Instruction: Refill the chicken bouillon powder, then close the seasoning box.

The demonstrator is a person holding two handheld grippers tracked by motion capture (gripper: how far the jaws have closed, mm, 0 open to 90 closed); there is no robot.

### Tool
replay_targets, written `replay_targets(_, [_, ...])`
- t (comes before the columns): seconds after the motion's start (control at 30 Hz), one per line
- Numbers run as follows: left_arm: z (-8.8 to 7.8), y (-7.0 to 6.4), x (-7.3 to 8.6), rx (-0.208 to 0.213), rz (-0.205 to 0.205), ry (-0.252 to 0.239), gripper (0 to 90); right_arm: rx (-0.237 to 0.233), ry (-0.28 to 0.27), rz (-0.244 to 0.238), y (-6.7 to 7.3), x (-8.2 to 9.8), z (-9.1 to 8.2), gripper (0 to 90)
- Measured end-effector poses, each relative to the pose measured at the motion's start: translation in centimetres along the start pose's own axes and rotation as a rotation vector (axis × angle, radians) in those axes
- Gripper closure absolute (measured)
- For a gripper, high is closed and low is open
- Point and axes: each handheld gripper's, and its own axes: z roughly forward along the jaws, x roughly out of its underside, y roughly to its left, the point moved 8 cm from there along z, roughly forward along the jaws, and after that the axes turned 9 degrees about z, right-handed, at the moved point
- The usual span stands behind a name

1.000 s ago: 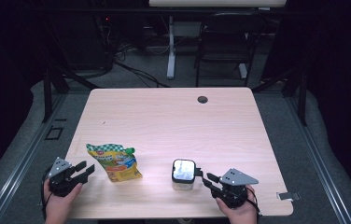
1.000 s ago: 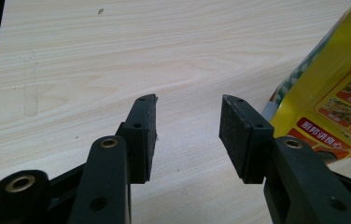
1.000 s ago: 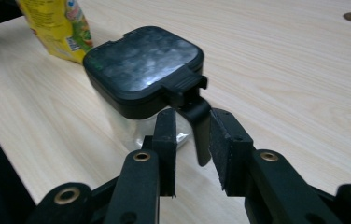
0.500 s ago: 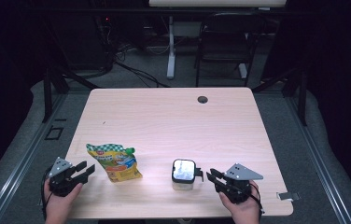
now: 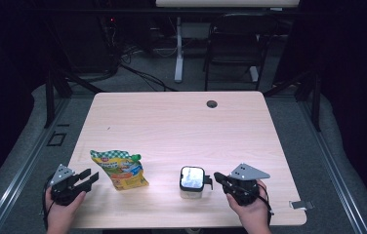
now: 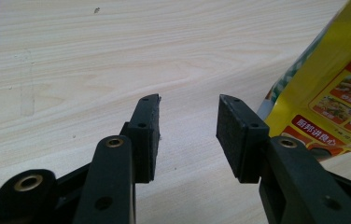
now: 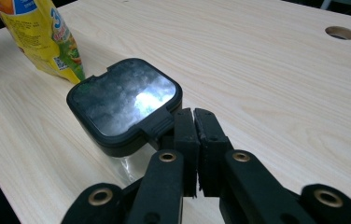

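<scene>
Right tool [image 5: 216,177] pinched empty beside black-lidded clear square container [image 5: 192,178], poised to nudge | left tool [image 5: 90,177] agape toward yellow printed pouch [image 5: 119,168], ready to grab | pale wooden table [image 5: 181,122]

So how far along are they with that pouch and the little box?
Barely begun. The yellow pouch lies sealed and the black-lidded container is closed, both untouched. In hand: the right tool, jaws just closed with nothing between them, sits at the lid's tab; the left tool waits open beside the pouch. Opening either remains.
</scene>
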Motion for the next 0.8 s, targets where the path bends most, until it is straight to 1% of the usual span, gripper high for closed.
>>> replay_targets(0.1, [0.0,0.0,0.0,-0.003,-0.001,0.000,59.4,-0.010,0.006,-0.003,0.1,-0.3,0.2,90.0])
replay_targets(0.23, [0.1,0.0,0.1,-0.004,0.002,0.007,59.3,-0.013,0.000,0.007,0.2,-0.4,0.5,90.0])
replay_targets(0.27, [0.1,0.0,0.1,-0.004,0.001,0.007,59.3,-0.016,-0.008,0.008,0.2,-0.5,0.5,90.0])
replay_targets(0.33, [0.1,-0.1,0.0,-0.003,-0.001,-0.001,59.2,-0.019,-0.023,0.002,0.4,-0.6,0.5,90.0])
replay_targets(0.47, [0.1,-0.1,0.1,-0.003,0.001,0.001,59.2,-0.016,-0.021,-0.016,0.6,-0.7,0.4,90.0])
replay_targets(0.67, [0.1,-0.1,0.1,-0.003,0.001,0.000,59.3,-0.026,-0.028,-0.014,0.9,-0.8,0.7,90.0])
replay_targets(0.7, [0.1,-0.1,0.1,-0.003,0.001,0.001,59.3,-0.030,-0.027,-0.010,1.0,-0.8,0.8,90.0])
replay_targets(0.8, [0.1,-0.1,0.1,-0.003,0.002,0.002,59.4,-0.031,-0.006,-0.026,1.2,-0.6,1.0,90.0])
